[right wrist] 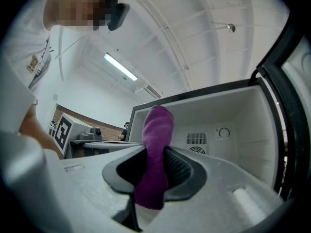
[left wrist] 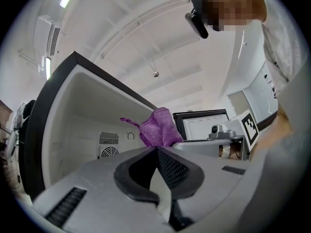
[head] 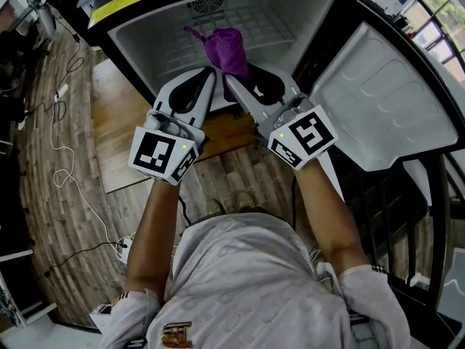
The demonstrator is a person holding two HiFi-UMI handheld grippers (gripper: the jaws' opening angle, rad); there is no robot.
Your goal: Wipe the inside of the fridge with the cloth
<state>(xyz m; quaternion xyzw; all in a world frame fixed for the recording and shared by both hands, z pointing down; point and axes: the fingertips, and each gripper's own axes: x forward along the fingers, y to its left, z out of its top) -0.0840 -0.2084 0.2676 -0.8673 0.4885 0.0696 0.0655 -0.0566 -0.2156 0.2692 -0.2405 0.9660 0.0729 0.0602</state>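
A purple cloth (head: 229, 49) sticks up from my right gripper (head: 232, 80), which is shut on it at the mouth of the open fridge (head: 145, 38). In the right gripper view the cloth (right wrist: 156, 130) is pinched between the dark pads of the right gripper (right wrist: 154, 154), with the white fridge interior (right wrist: 228, 115) behind it. My left gripper (head: 212, 71) is close beside it on the left, shut with nothing in it. The left gripper (left wrist: 156, 149) points into the fridge, and the cloth (left wrist: 159, 127) shows just beyond its tips.
The fridge door (head: 385, 100) stands open to the right. A round fan vent (head: 207, 6) sits in the back wall. White cables (head: 62, 158) trail over the wooden floor on the left. A yellow label (head: 116, 4) is on the fridge frame.
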